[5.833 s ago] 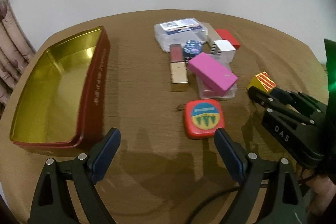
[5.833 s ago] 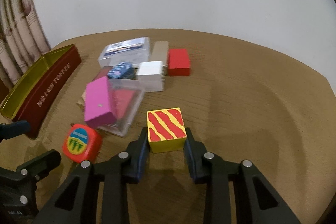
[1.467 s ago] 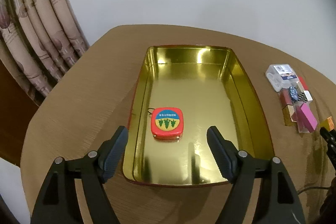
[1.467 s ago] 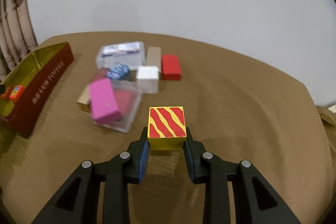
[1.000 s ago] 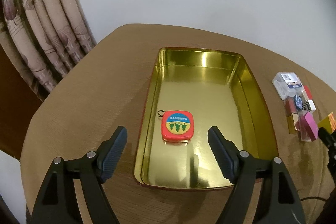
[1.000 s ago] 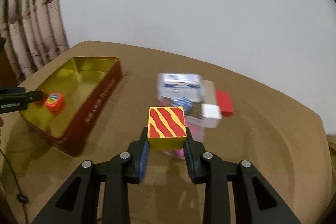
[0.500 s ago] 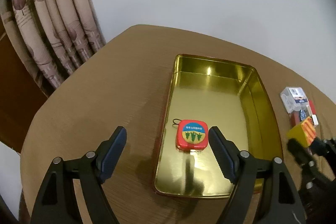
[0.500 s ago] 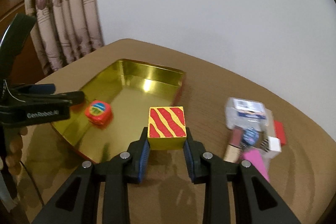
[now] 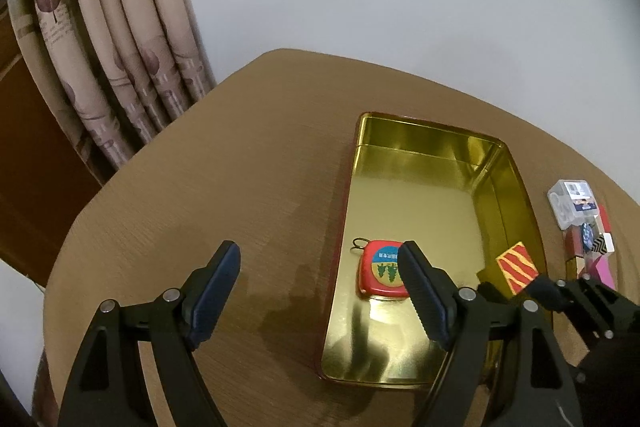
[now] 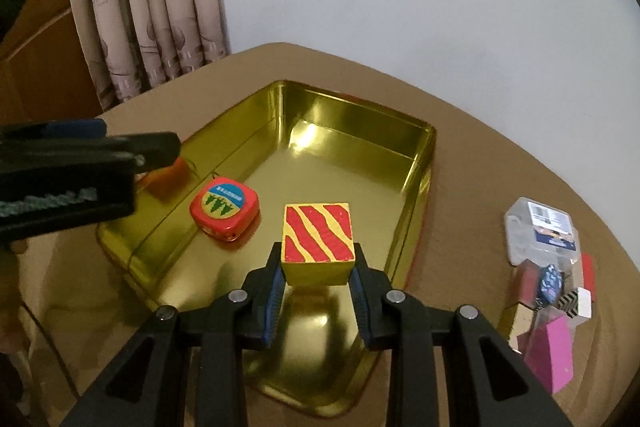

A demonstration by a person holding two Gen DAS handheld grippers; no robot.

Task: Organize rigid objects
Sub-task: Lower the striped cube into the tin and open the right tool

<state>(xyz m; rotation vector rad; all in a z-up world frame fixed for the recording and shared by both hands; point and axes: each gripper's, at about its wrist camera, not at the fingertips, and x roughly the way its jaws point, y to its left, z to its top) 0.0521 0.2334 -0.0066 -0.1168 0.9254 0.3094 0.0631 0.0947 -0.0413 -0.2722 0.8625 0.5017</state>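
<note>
Curtain point(image 9: 116, 39), pleated, beige with purple leaf print, hangs far left behind the round wooden table point(image 9: 224, 179); the left wrist view alone shows brown wood panelling beside it at frame edge. Left gripper point(image 9: 316, 291) hangs over bare tabletop and the tin's left wall, jaws spread wide, nothing between them; its right finger overlaps the red tape measure point(image 9: 382, 273) in that view without touching it. From the right wrist view the same gripper point(image 10: 80, 163) enters side-on from the left, blurred, jaw gap not readable there. Gold tin point(image 9: 516, 179), rectangular, red outside, open top, sits mid-table. Tape measure lies flat on the tin floor near the left wall; the right wrist view point(image 10: 224, 205) shows its rounded red case and blue-yellow label with green trees more clearly, plus its reflection on the tin wall point(image 10: 416, 183). Right gripper point(image 10: 318, 277) is clamped narrow on the yellow cube point(image 10: 318, 239) with red wavy stripes, pads pressed on both side faces, cube held above the tin floor just right of the tape measure. The left wrist view catches only the cube's striped top point(image 9: 517, 267) over the tin's right side. Far right on the table, apart from the tin: clear plastic case point(image 10: 540, 229), pink block point(image 10: 550, 353), white-silver block point(image 10: 576, 302), red block point(image 10: 587, 273), dark patterned piece point(image 10: 551, 282), clustered and touching. The left view shows that cluster small and crowded at its edge.
</note>
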